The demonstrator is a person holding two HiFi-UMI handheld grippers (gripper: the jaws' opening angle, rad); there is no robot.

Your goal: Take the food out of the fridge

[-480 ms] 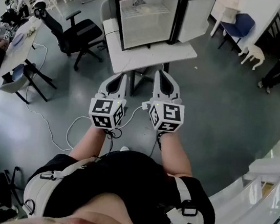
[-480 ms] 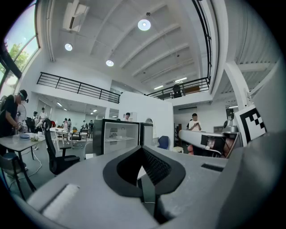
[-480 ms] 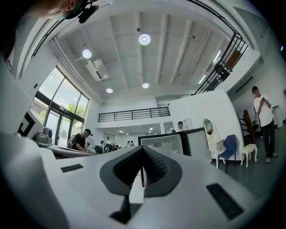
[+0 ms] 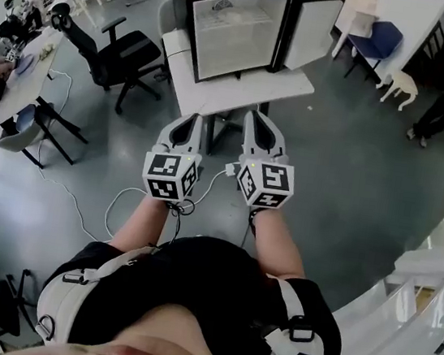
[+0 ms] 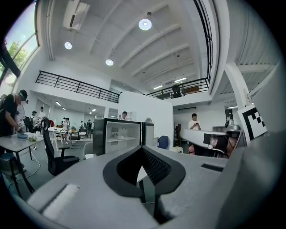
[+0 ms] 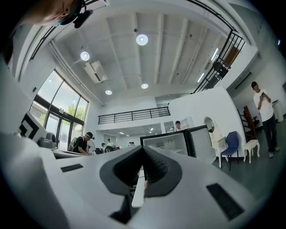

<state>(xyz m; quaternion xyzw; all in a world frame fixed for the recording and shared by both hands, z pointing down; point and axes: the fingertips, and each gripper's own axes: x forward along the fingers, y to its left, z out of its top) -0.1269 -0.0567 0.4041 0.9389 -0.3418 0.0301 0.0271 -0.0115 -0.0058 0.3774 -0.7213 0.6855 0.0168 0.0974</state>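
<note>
Bright, even light on my feeds | ceiling lamps (image 5: 145,24) flare white | fisheye bends edges, dark corners | nearest foreground soft

Only a slight shift of view is seen: the fridge (image 4: 235,35) and the table (image 4: 242,93) under it are set a touch higher and further right, the office chair (image 4: 128,57) beside the fridge likewise.

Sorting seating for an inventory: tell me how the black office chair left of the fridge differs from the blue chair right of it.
The black office chair is dark all over; the blue chair has a blue seat and back. The black office chair has armrests and a star base; the blue chair stands on plain straight legs. The black office chair is left of the fridge, the blue chair right of it. Both are empty.
</note>
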